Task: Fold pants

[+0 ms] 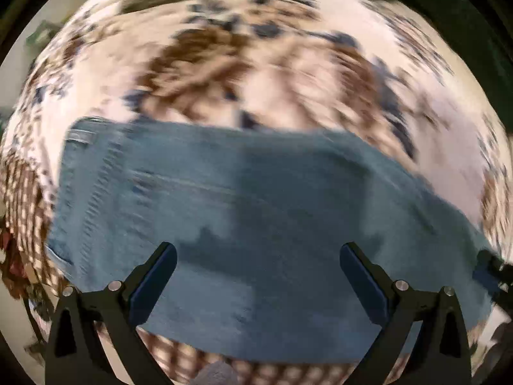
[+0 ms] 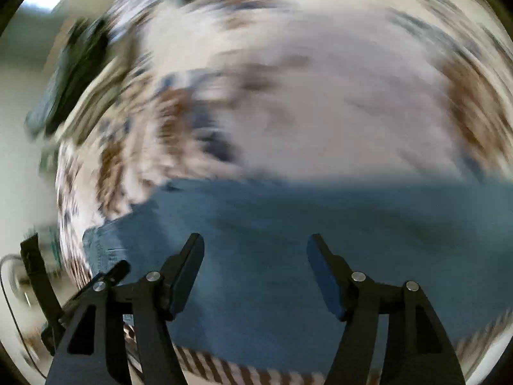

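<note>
While both views are blurred, the jeans (image 1: pixel 256 224) lie flat below the left gripper (image 1: pixel 256 256), jaws wide, holding nothing. Right gripper (image 2: pixel 255 247) likewise spread and empty over the bedspread (image 2: pixel 320 96).

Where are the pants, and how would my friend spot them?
Look at the big floral bedspread, cream with brown and dark blue blotches. The pants lie flat across it, below both open grippers. They are the only plain blue denim thing there, with no pattern.

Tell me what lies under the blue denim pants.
The blue denim pants lie on a floral-patterned bedspread in white, brown and navy, which shows along every visible edge of the pants. Whatever is directly beneath the denim is covered.
</note>
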A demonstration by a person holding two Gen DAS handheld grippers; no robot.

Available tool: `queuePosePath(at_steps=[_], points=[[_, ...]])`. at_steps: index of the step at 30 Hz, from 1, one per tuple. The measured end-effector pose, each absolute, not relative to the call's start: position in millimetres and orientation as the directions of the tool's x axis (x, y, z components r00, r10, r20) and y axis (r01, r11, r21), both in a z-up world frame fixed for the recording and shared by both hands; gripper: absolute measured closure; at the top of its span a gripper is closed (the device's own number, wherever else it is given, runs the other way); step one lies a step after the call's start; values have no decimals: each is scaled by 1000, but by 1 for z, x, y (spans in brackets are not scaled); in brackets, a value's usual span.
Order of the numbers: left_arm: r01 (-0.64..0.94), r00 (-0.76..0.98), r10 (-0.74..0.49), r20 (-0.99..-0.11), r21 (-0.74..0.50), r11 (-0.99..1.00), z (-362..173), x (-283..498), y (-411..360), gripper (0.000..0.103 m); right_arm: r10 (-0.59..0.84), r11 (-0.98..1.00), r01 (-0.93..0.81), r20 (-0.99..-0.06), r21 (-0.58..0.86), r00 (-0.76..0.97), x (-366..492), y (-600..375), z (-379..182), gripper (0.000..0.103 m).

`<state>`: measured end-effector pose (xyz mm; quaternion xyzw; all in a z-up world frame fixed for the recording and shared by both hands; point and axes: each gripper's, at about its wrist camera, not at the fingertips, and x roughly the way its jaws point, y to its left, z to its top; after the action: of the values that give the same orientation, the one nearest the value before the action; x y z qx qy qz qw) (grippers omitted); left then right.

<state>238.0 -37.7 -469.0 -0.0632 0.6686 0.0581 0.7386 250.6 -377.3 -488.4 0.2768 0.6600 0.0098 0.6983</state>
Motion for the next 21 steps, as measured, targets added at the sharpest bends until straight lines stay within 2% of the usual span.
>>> queuePosePath(at_steps=[2, 8, 12, 17, 19, 20, 21], points=[[-112, 78, -23, -997, -32, 993, -473, 231, -74, 0, 324, 776, 520, -933, 356, 155, 193, -445, -490, 34], [60, 16, -61, -998, -60, 996, -494, 219, -183, 0, 90, 595, 777, -978, 206, 191, 76, -598, -489, 34], [134, 2, -39, -999, -39, 990, -500, 218, -243, 0, 60, 423, 868, -964, 261, 261, 26, -687, -497, 34], [188, -2, -19, -1000, -19, 982, -503, 221, -299, 0, 123, 306, 887, -938, 347, 324, 19, -742, -531, 36], [205, -4, -7, -1000, -8, 979, -505, 221, -318, 0, 109, 293, 892, -939, 344, 326, 23, -743, -543, 63], [215, -4, 2, -1000, 1, 977, -505, 219, -331, 0, 89, 304, 900, -950, 312, 299, 26, -744, -546, 94], [227, -5, 9, -1000, 8, 974, -507, 221, -338, 0, 72, 318, 901, -955, 296, 288, 33, -738, -546, 94]])
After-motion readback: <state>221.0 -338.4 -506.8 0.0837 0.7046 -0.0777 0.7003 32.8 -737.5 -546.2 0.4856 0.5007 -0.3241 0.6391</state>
